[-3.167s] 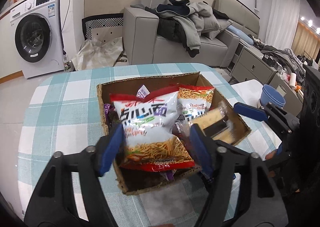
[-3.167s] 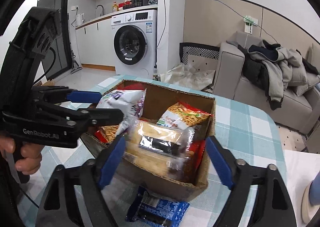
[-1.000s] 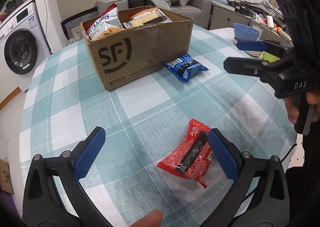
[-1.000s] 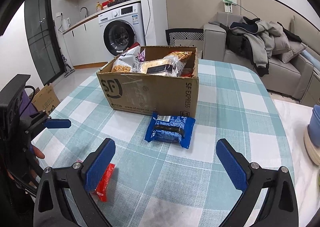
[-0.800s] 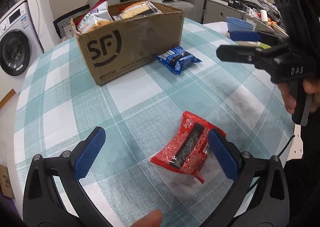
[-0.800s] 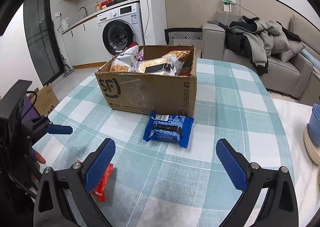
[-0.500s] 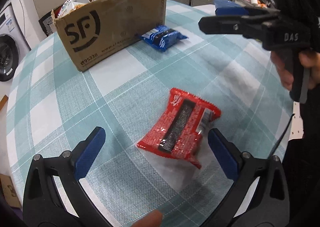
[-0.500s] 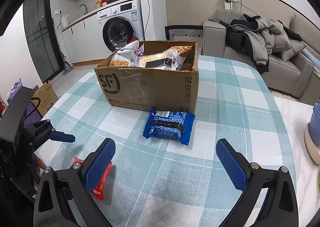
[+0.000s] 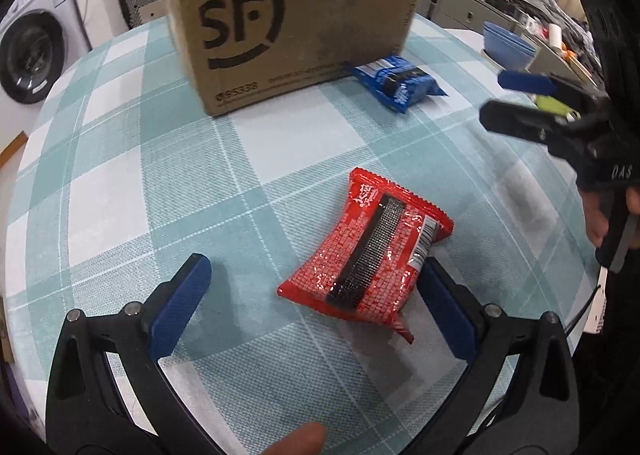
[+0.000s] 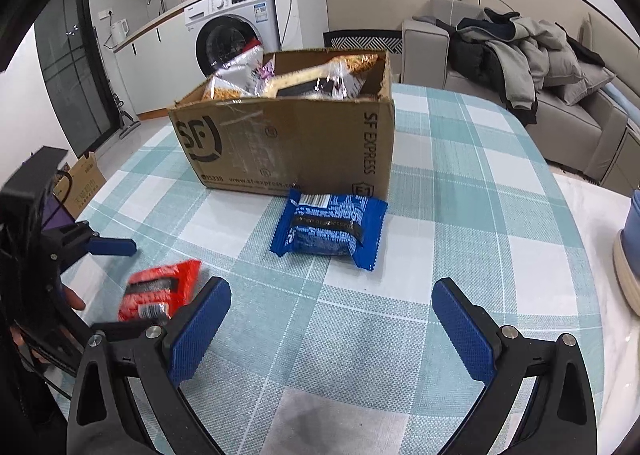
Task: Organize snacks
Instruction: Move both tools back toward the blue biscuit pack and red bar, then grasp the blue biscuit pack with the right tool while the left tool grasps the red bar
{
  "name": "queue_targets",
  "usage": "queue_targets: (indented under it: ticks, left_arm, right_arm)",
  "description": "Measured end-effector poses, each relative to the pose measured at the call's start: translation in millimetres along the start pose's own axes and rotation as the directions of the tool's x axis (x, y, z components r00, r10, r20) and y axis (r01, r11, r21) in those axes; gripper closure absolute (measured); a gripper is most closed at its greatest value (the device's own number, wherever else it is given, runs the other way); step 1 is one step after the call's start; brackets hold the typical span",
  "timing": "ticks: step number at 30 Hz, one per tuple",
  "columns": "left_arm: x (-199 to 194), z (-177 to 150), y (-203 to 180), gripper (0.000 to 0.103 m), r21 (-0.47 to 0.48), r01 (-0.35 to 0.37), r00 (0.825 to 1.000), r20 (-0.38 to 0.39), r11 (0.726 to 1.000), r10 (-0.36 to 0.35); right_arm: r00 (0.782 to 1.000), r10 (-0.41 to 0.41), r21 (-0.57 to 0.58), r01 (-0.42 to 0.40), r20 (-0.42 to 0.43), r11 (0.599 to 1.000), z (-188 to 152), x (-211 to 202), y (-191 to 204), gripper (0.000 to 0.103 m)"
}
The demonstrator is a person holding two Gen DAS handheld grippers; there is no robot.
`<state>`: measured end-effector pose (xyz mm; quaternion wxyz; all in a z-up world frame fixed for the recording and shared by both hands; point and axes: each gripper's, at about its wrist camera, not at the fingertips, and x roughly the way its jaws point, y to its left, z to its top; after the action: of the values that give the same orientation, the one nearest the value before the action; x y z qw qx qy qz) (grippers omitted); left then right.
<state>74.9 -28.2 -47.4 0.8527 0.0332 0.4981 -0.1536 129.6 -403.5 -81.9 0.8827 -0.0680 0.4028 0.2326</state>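
Observation:
A red snack packet (image 9: 368,247) lies flat on the checked tablecloth (image 9: 160,159). My left gripper (image 9: 312,295) is open around it, and the packet's right edge touches the right finger (image 9: 444,307). A blue snack packet (image 10: 330,229) lies against the front of a cardboard box (image 10: 288,143) that holds several snack bags. My right gripper (image 10: 330,307) hangs open just short of the blue packet, empty. In the right wrist view the red packet (image 10: 160,291) shows at the left. The left wrist view has the box (image 9: 296,19), the blue packet (image 9: 396,81) and the right gripper (image 9: 528,103).
Stacked blue bowls (image 10: 632,255) sit at the table's right edge. Behind the table stand a grey sofa (image 10: 560,95) piled with clothes and a washing machine (image 10: 232,31). A small cardboard box (image 10: 82,183) is on the floor at the left.
My left gripper has dropped lower and closer, so the red packet now lies between its fingers. The right gripper has edged closer to the blue packet. Both stay open.

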Motion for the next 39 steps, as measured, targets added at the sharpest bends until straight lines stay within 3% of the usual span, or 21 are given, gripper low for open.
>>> queue_targets:
  ticks: [14,28,37,39]
  left_arm:
    - [-1,4,32,0.001,-0.100,-0.072,0.997,0.003,0.992,0.072]
    - [0,3,30,0.001,-0.096,-0.100,0.995,-0.024,0.990,0.099]
    - [0,2,29,0.001,-0.092,-0.103,0.995,-0.024,0.990,0.101]
    - [0,2,29,0.001,-0.091,-0.104,0.994,-0.024,0.990,0.103]
  right_arm:
    - [0.994,0.003,0.008,-0.002,-0.109,1.000,12,56,8,0.001]
    - [0.993,-0.046,0.023,0.048,-0.105,0.999,35,85,5,0.001]
    - [0.994,-0.064,-0.003,0.064,-0.094,0.998,43,90,6,0.024]
    - [0.994,-0.060,-0.003,0.060,-0.089,0.998,43,88,6,0.037]
